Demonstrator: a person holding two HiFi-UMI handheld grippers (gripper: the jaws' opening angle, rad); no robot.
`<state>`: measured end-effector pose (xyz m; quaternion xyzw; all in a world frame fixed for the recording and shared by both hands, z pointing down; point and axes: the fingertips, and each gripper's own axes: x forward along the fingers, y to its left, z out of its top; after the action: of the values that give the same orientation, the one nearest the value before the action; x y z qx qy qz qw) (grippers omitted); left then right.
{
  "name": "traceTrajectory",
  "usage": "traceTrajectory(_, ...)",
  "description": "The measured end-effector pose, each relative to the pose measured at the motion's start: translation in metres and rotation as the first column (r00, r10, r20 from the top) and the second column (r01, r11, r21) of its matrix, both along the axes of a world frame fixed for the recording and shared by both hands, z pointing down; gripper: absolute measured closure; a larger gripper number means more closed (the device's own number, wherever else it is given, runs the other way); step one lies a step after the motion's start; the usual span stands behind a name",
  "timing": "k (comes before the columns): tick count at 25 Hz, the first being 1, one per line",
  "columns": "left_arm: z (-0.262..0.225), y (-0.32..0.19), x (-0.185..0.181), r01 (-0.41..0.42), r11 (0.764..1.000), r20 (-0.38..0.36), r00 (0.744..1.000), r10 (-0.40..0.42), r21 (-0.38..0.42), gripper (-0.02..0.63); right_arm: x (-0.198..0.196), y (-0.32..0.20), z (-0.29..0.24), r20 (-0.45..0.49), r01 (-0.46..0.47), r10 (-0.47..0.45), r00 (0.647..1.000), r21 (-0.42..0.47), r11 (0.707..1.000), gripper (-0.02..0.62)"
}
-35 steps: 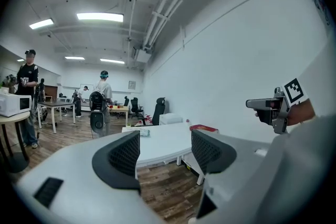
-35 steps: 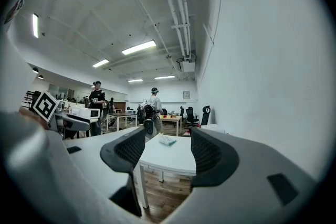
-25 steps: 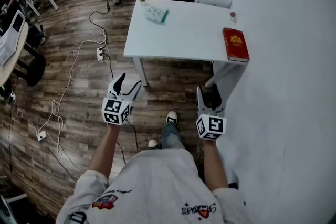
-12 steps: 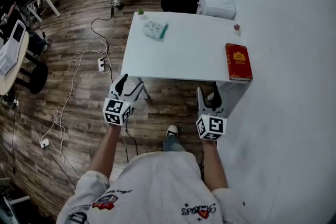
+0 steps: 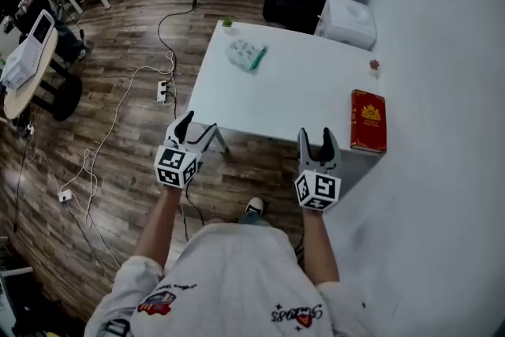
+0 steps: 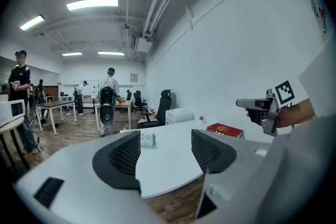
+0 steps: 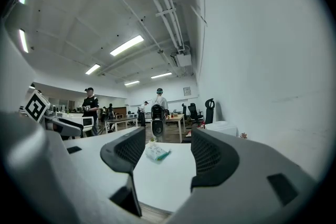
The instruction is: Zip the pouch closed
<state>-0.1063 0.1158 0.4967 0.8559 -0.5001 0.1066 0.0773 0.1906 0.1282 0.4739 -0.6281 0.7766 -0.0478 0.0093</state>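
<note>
While tongs (image 5: 197, 124) (image 5: 316, 136) gape, pouch (image 5: 247, 55) beyond table (image 5: 237, 116) edge

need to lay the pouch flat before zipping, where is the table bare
The table is bare across its middle and near edge, between the pouch far left and the red book on the right edge. Most crowded: the far left corner, pouch near a small plant.

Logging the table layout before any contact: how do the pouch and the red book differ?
The pouch is pale with a green edge; the book is red. The pouch lies near the table's far left corner, the book along its right edge. The pouch looks soft and rumpled, the book flat and stiff. Both lie on the table, untouched.
</note>
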Motion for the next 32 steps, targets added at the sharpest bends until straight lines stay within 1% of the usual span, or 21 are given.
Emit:
traceTrajectory(2,0.001,-0.006,0.000,0.020,1.000,-0.001,1.000,-0.020,-0.001,0.311,0.000,-0.014,0.004,0.008,0.016,-0.016,1.000,-0.004,1.000,0.337)
traceTrajectory(5,-0.006,-0.016,-0.010,0.054,0.999,-0.001,0.999,-0.054,0.006,0.311,-0.007,-0.032,0.000,0.008,0.043,-0.043,0.999,0.005,0.999,0.339)
traceTrajectory(10,-0.007,-0.037,-0.020,0.089,0.996,-0.013,0.996,-0.089,0.016,0.311,-0.018,-0.063,0.010,0.009,0.083,-0.083,0.996,-0.003,0.997,0.338)
traceTrajectory(14,-0.005,-0.065,-0.019,0.087,0.996,-0.019,0.996,-0.086,0.020,0.311,-0.029,-0.088,0.014,-0.039,0.109,-0.109,0.993,-0.002,0.994,0.337)
traceTrajectory(19,0.004,-0.128,-0.015,0.064,0.998,-0.052,0.997,-0.064,0.013,0.311,-0.025,-0.131,0.013,-0.045,0.094,-0.094,0.995,0.000,0.996,0.337)
traceTrajectory(22,0.003,-0.172,-0.012,0.037,0.999,-0.065,0.997,-0.036,0.016,0.311,-0.026,-0.164,0.013,-0.096,0.092,-0.092,0.991,-0.004,0.996,0.337)
traceTrajectory(24,0.002,-0.202,-0.007,0.011,1.000,-0.071,0.997,-0.010,0.023,0.311,-0.023,-0.191,0.008,-0.112,0.072,-0.071,0.991,0.000,0.997,0.336)
traceTrajectory(26,0.002,-0.233,-0.004,-0.013,1.000,-0.073,0.997,0.015,0.027,0.311,-0.021,-0.218,0.003,-0.104,0.048,-0.047,0.993,0.009,0.999,0.336)
traceTrajectory(30,-0.003,-0.292,-0.007,-0.056,0.998,-0.073,0.996,0.058,0.027,0.311,-0.026,-0.265,-0.005,-0.111,0.020,-0.018,0.994,0.013,1.000,0.337)
traceTrajectory(32,-0.006,-0.319,-0.009,-0.076,0.997,-0.089,0.993,0.077,0.025,0.311,-0.030,-0.287,-0.007,-0.131,0.010,-0.008,0.991,0.011,1.000,0.336)
